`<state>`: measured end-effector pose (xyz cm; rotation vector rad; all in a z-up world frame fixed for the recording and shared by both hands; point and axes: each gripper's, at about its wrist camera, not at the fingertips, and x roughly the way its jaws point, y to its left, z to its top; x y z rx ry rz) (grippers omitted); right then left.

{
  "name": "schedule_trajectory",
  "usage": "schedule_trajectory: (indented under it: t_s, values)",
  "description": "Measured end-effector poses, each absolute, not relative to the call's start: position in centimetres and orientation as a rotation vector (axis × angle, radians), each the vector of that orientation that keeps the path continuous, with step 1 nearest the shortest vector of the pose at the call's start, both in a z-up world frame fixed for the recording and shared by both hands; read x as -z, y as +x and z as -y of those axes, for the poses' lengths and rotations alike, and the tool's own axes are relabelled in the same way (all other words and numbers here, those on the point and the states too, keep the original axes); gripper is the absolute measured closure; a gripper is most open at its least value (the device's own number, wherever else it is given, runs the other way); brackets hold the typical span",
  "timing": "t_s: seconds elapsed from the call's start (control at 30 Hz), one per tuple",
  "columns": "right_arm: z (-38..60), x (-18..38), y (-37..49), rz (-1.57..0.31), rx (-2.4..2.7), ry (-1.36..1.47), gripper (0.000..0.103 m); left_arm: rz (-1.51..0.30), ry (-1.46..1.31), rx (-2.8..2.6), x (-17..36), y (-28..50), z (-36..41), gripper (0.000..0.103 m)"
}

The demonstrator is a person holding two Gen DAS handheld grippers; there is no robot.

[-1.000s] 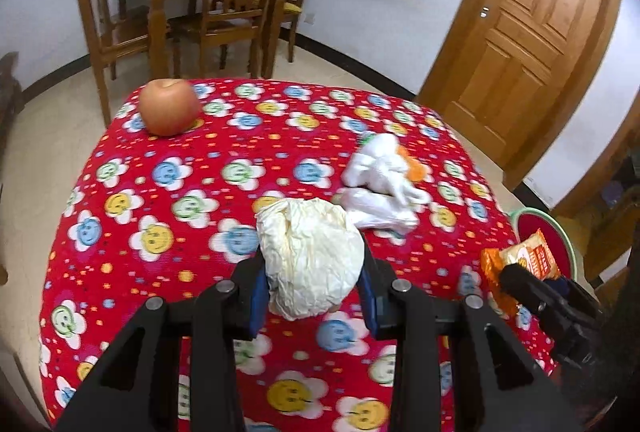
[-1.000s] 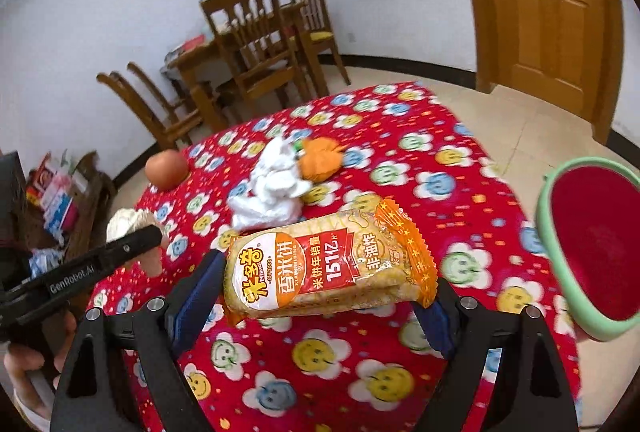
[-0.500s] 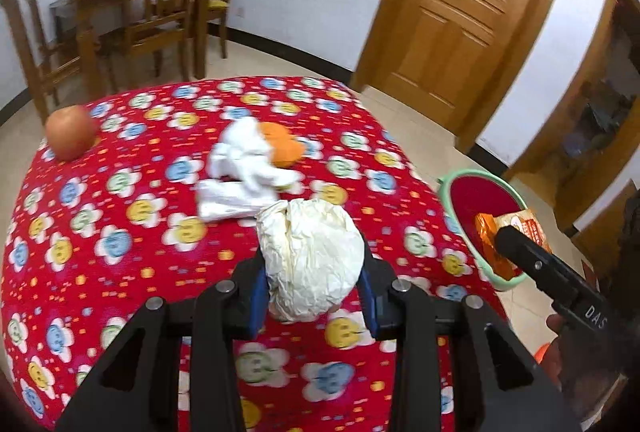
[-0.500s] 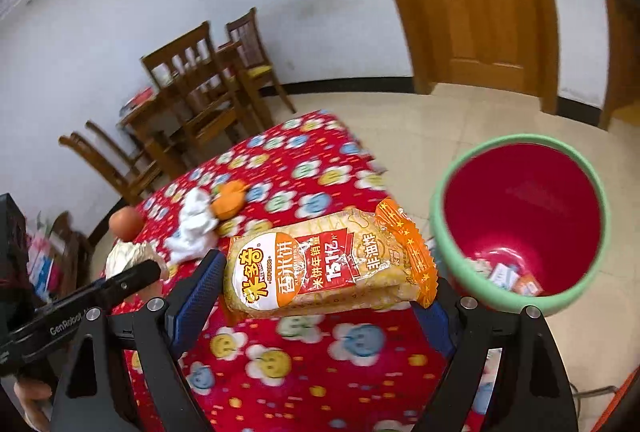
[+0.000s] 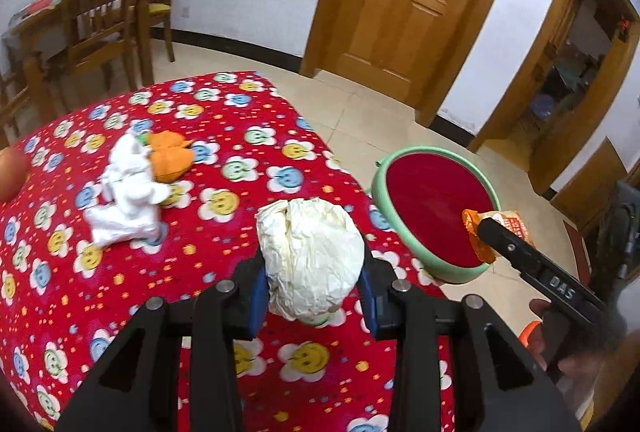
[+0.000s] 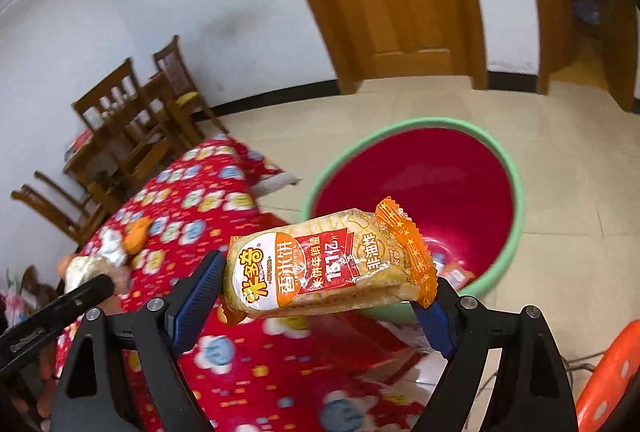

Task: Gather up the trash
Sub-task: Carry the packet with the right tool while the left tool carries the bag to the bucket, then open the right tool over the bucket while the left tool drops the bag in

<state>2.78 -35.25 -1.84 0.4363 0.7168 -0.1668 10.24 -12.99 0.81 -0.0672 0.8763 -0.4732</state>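
My left gripper [image 5: 314, 286] fingers clamp a crumpled paper ball [image 5: 310, 258] above the tabletop [image 5: 248, 135]. My right gripper [image 6: 320, 298] fingers pinch a snack packet [image 6: 326, 264]; beyond them sits the green-rimmed bin [image 6: 516, 187].

Both wrist views look forward past their claws from close above the table [image 5: 248, 119], sharing the bin [image 6: 516, 199]
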Motion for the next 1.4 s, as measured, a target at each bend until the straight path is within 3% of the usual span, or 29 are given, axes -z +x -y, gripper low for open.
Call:
schedule_trajectory:
  t_s: [0.5,0.63,1.4]
  values:
    - [40.4,5.2,4.1,-0.774,0.278,0.511,0.013,-0.899,-0.012,0.541,0.2,11.6,18.2,0.066]
    - [40.8,5.3,4.0,-0.754,0.282,0.514,0.004,-0.906,-0.001,0.555,0.5,11.9,19.2,0.066]
    - [43.6,3.8,0.5,-0.690,0.388,0.473,0.004,-0.912,0.098,0.691,2.4,12.8,27.7,0.066]
